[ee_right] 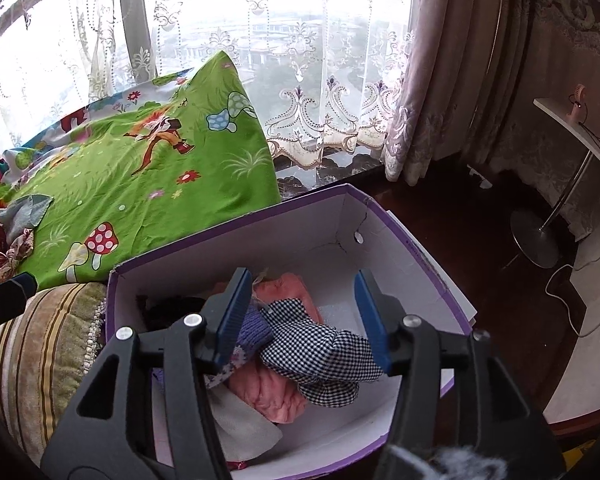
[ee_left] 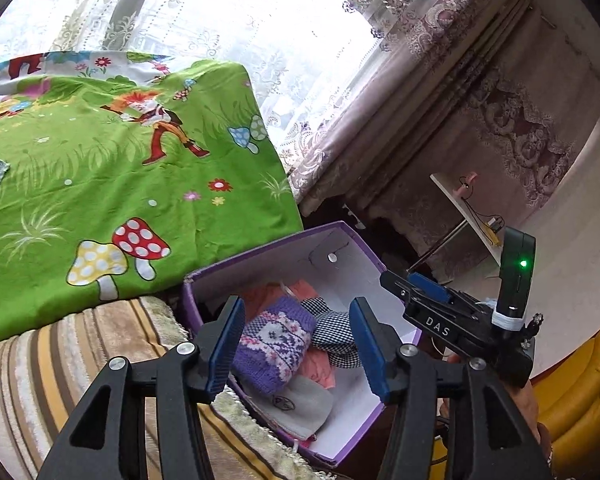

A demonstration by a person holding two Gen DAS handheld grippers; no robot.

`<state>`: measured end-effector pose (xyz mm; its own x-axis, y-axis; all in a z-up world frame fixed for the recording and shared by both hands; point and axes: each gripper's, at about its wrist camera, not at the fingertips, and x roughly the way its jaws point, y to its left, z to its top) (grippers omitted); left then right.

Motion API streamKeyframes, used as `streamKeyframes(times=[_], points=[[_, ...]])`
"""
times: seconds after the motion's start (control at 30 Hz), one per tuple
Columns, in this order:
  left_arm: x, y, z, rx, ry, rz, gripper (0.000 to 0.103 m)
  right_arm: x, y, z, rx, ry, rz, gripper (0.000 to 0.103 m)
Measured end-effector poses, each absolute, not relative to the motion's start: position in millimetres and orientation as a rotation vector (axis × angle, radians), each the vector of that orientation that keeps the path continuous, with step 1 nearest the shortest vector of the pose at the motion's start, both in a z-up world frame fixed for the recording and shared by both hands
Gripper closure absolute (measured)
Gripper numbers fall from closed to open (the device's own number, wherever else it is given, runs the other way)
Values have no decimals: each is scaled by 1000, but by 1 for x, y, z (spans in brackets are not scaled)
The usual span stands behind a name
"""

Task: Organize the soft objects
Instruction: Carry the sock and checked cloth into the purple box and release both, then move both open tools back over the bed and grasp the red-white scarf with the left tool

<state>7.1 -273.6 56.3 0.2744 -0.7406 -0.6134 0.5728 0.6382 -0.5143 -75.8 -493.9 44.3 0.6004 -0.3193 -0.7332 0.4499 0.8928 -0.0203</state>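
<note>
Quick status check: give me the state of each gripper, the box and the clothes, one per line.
left gripper: open, above the box, holding nothing
right gripper: open, above the box, holding nothing
purple box: lidless, partly filled
purple knit item: lying in the box
checked cloth: crumpled in the box
pink garment: in the box, partly covered
loose clothes: on the green sheet, outside the box

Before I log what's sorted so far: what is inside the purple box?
Inside the purple box: a purple knit piece, a black-and-white checked cloth, pink fabric, a pale grey item and something dark. Whatever lies beneath them is covered.
</note>
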Motion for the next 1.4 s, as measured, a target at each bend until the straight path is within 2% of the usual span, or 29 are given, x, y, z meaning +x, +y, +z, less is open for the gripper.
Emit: streamKeyframes(times=[0.47, 0.83, 1.0, 1.33, 1.37, 1.4], points=[[58, -192, 57, -282, 903, -666, 48, -52, -460, 44, 122, 833, -351, 45], [111, -169, 22, 186, 1018, -370, 47, -34, -443, 43, 111, 857, -308, 41], [127, -152, 10, 330, 1015, -306, 47, -26, -436, 41, 102, 868, -296, 40], [160, -112, -23, 299, 1131, -196, 46, -8, -420, 36, 78, 894, -261, 38], [160, -111, -24, 293, 1131, -202, 48, -7, -418, 35, 76, 895, -256, 38], [159, -110, -24, 293, 1127, -200, 54, -5, -415, 35, 73, 895, -251, 38]])
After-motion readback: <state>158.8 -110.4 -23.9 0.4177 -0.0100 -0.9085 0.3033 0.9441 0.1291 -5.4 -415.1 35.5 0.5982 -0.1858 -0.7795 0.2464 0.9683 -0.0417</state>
